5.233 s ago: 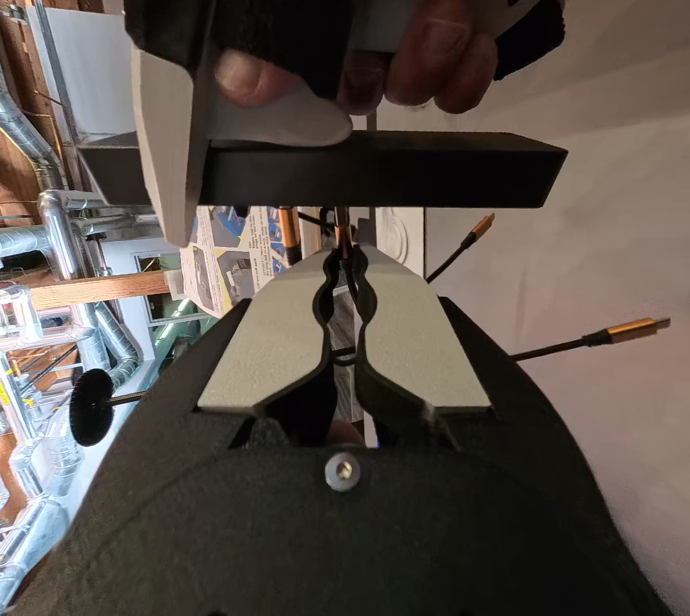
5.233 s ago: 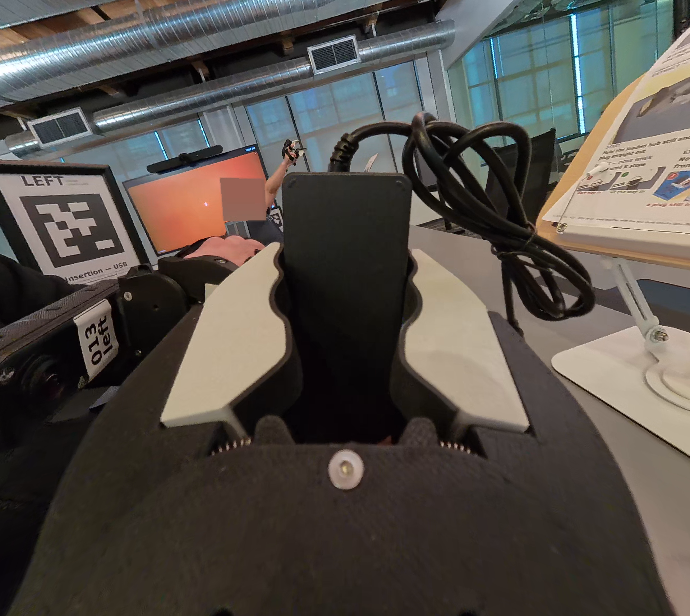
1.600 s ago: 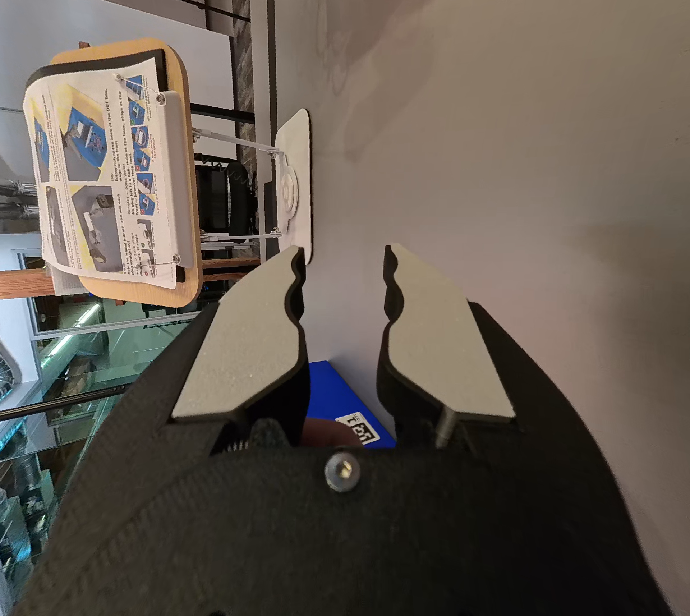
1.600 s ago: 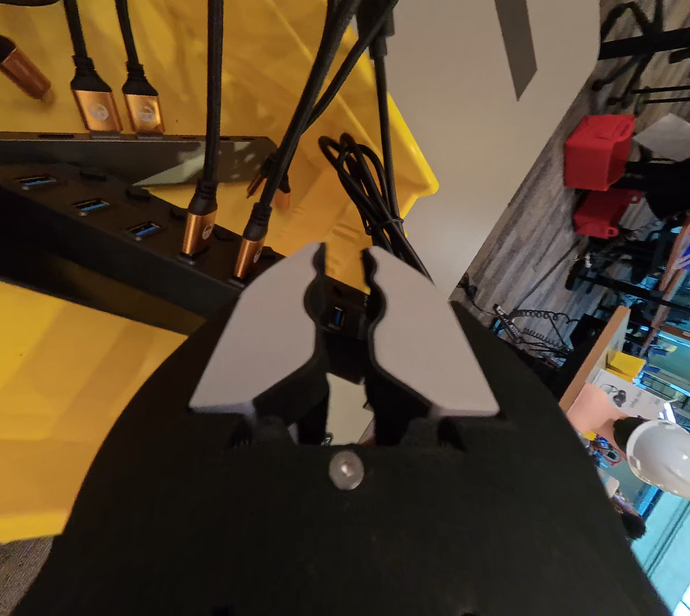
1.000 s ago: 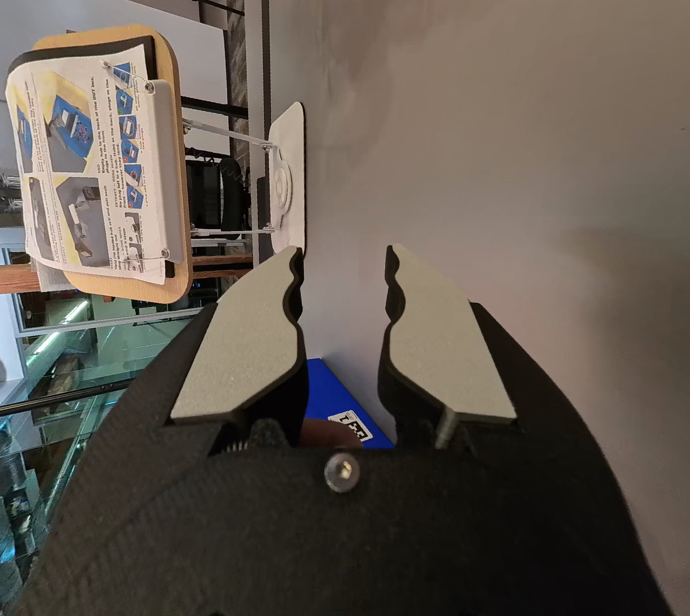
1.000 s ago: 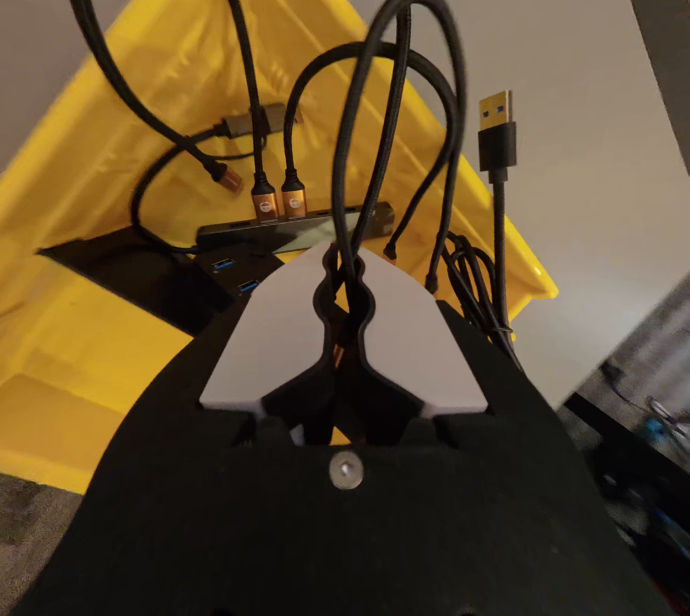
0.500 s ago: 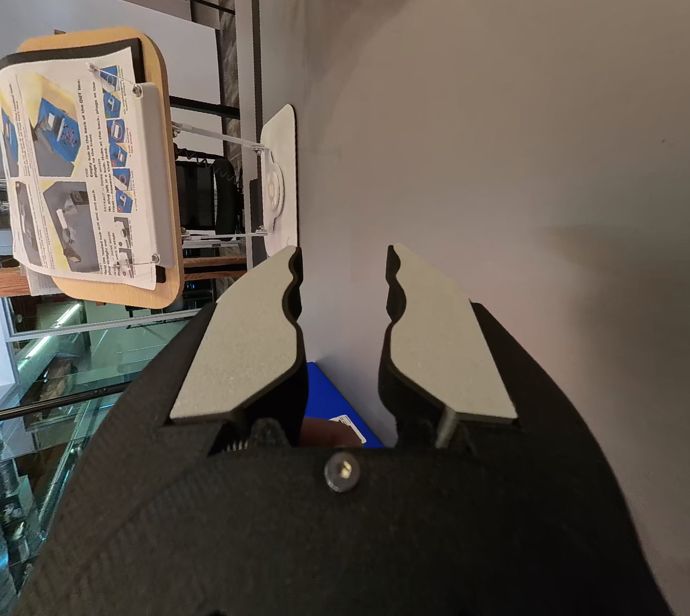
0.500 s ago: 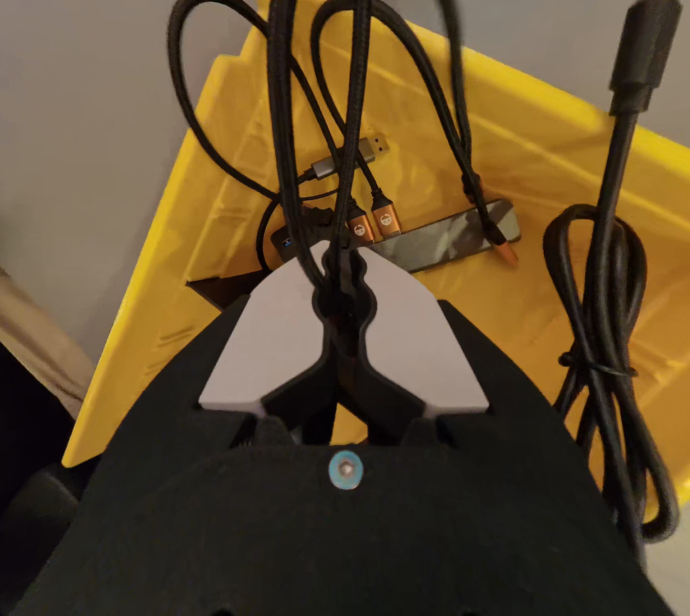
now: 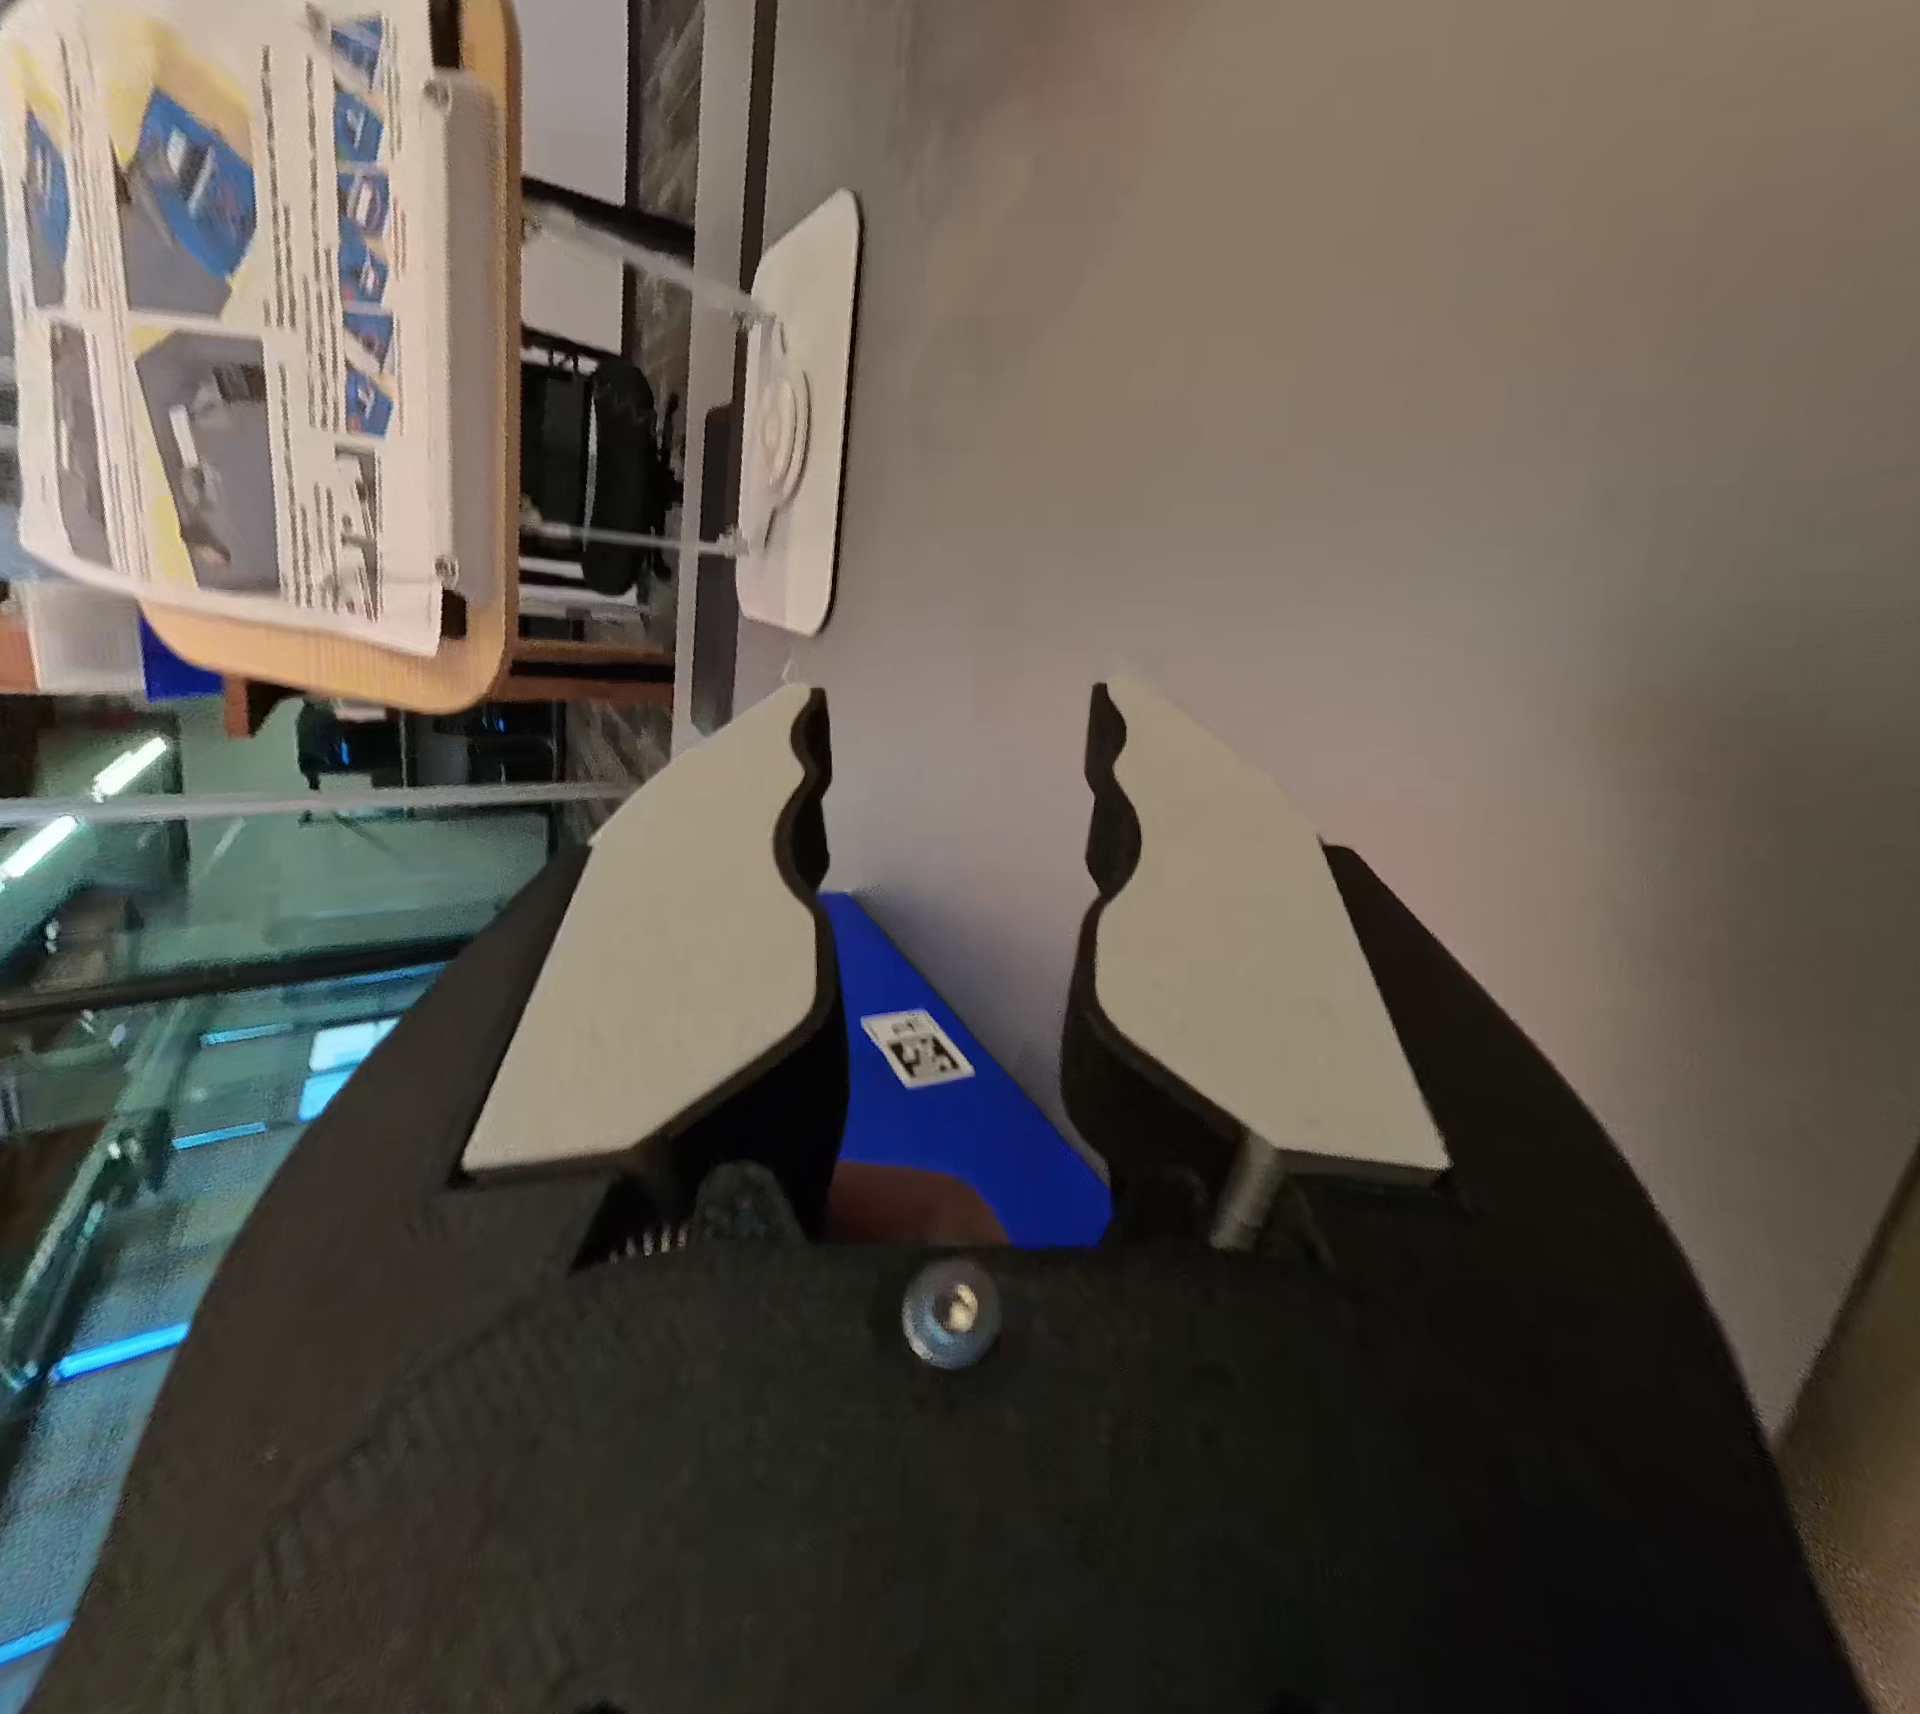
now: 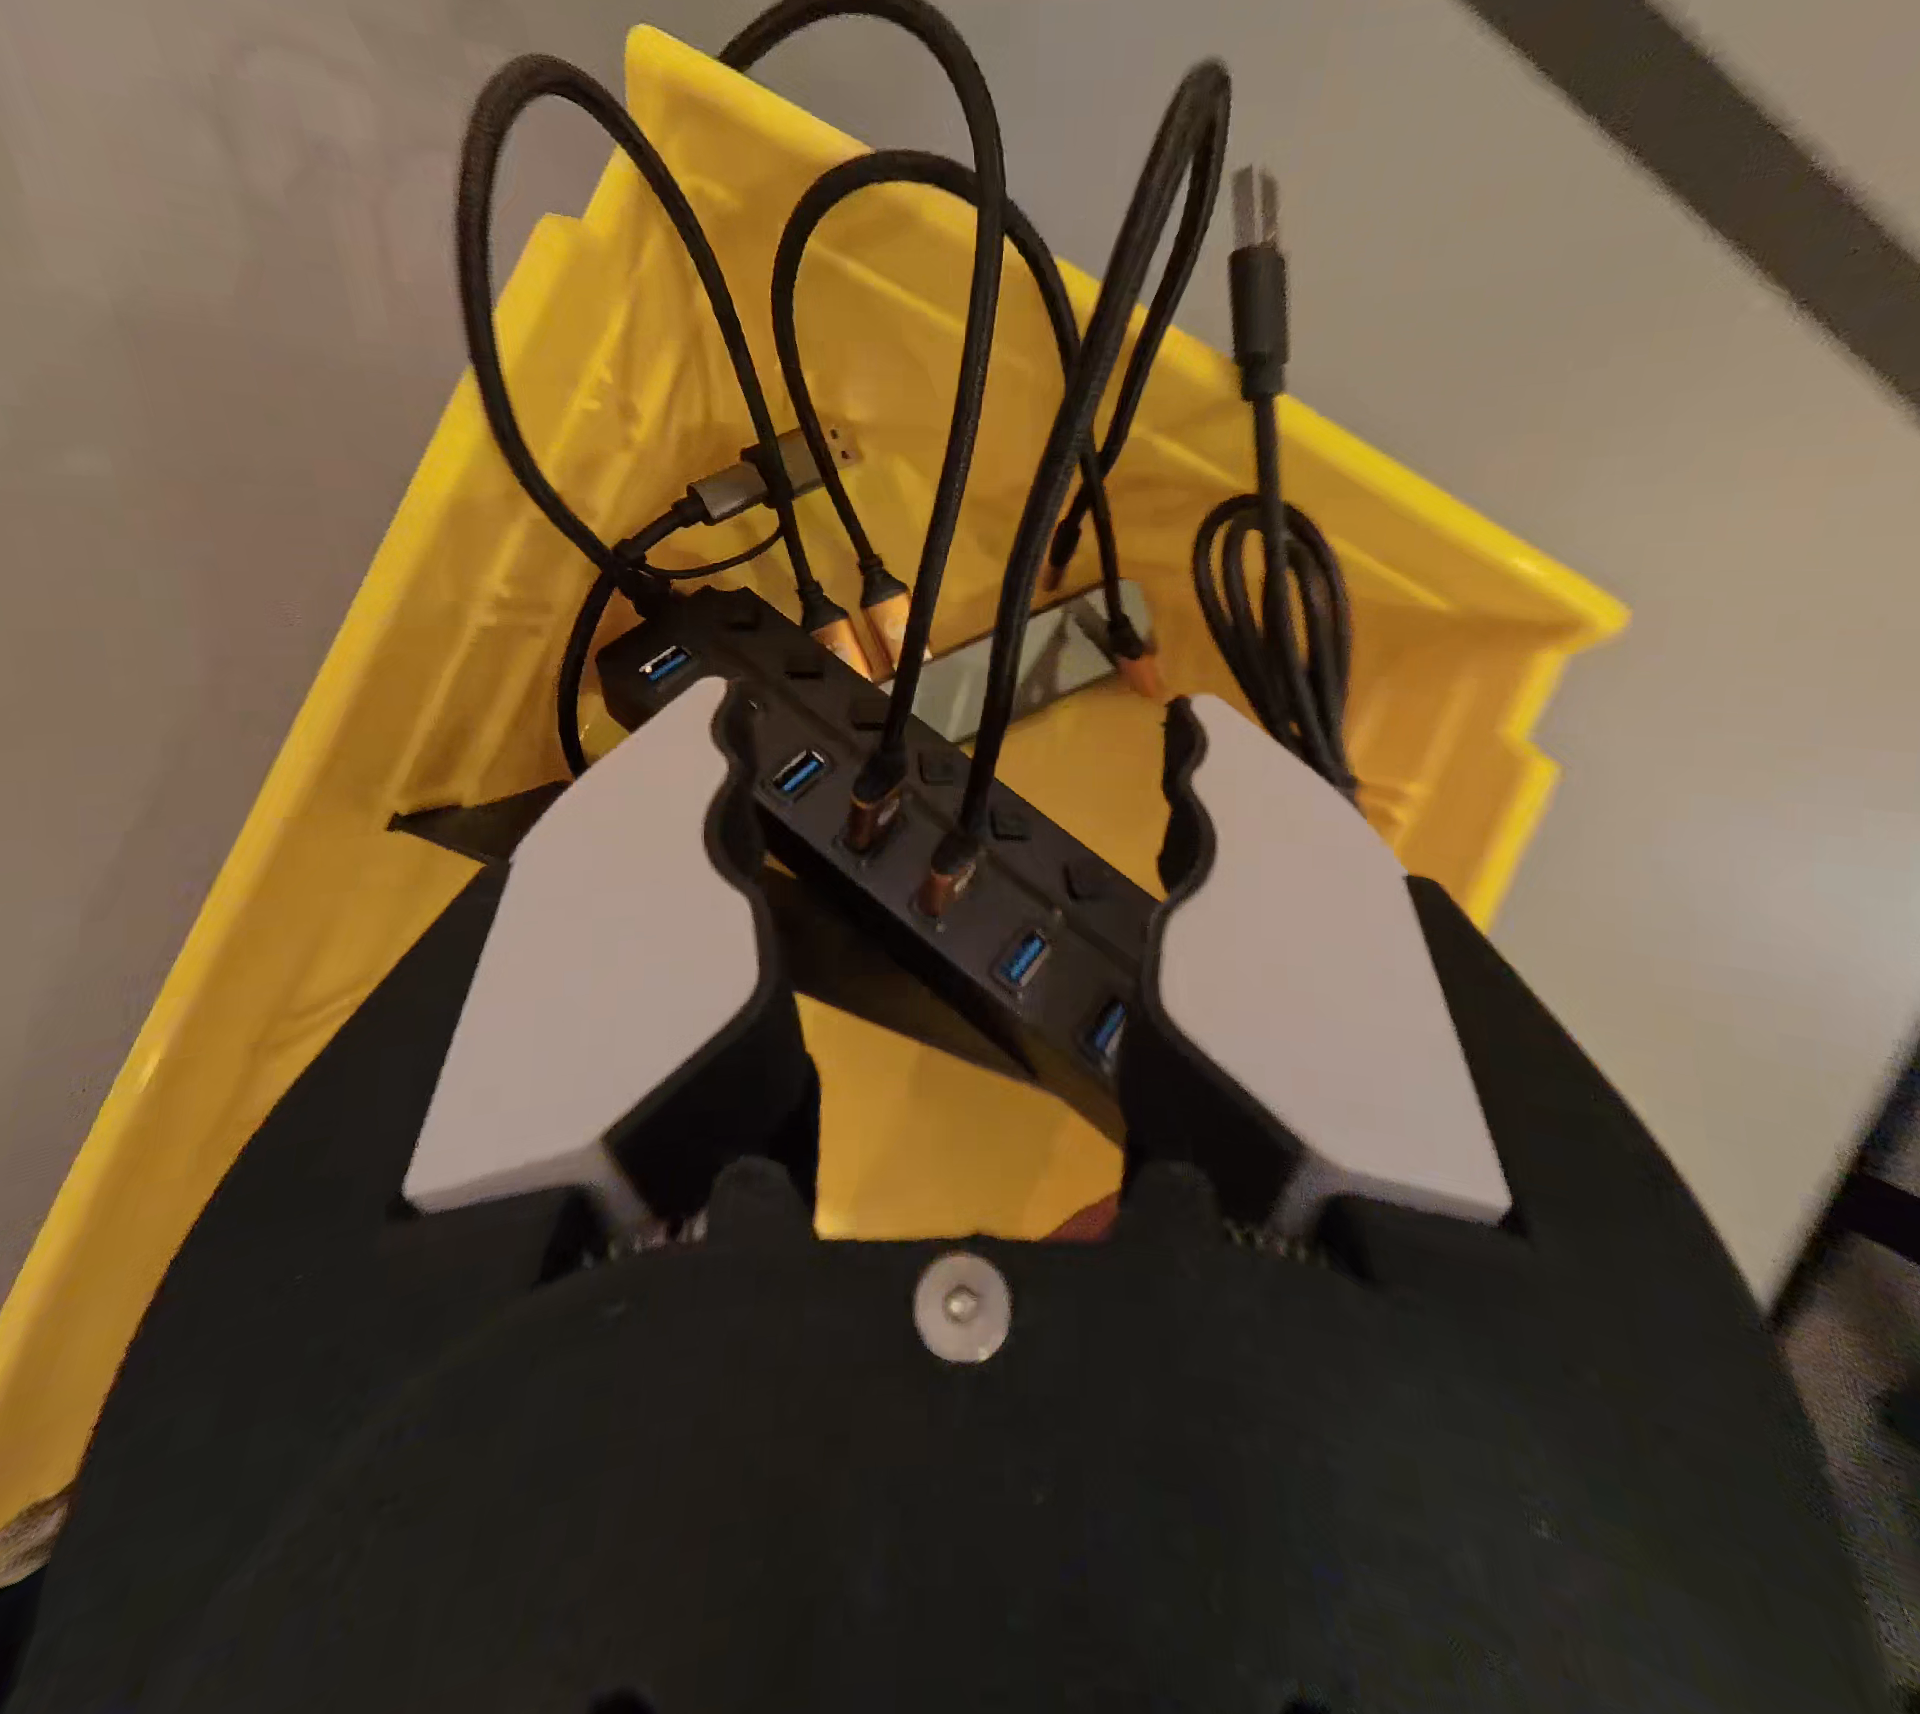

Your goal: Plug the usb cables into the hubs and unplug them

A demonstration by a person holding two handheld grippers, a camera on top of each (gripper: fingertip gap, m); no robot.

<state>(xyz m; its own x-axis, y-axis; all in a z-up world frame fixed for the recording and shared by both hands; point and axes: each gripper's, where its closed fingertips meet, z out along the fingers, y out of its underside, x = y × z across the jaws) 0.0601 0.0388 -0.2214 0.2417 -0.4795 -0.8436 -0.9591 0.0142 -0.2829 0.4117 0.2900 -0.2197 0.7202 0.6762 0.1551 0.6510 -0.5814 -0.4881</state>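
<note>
In the right wrist view my right gripper (image 10: 951, 714) is open, above a yellow bin (image 10: 1455, 584). In the bin lies a black USB hub (image 10: 935, 843) with blue ports; two braided black cables (image 10: 935, 438) with orange plugs are plugged into it. A second slim grey hub (image 10: 1029, 662) lies behind it with orange plugs at it. A plain black cable (image 10: 1262, 376) with a silver USB plug stands at the right. My left gripper (image 9: 956, 708) is open and empty over the grey table, with a blue box (image 9: 956, 1093) under its jaws.
A document stand (image 9: 795, 417) with a wooden board holding a printed sheet (image 9: 229, 314) stands on the grey table (image 9: 1403, 417) at the left in the left wrist view. A dark strip (image 10: 1621, 43) crosses the table beyond the bin.
My right gripper has opened and let go of the braided cables, which now hang into the bin with the hubs. My left gripper has stayed open and shifted slightly.
</note>
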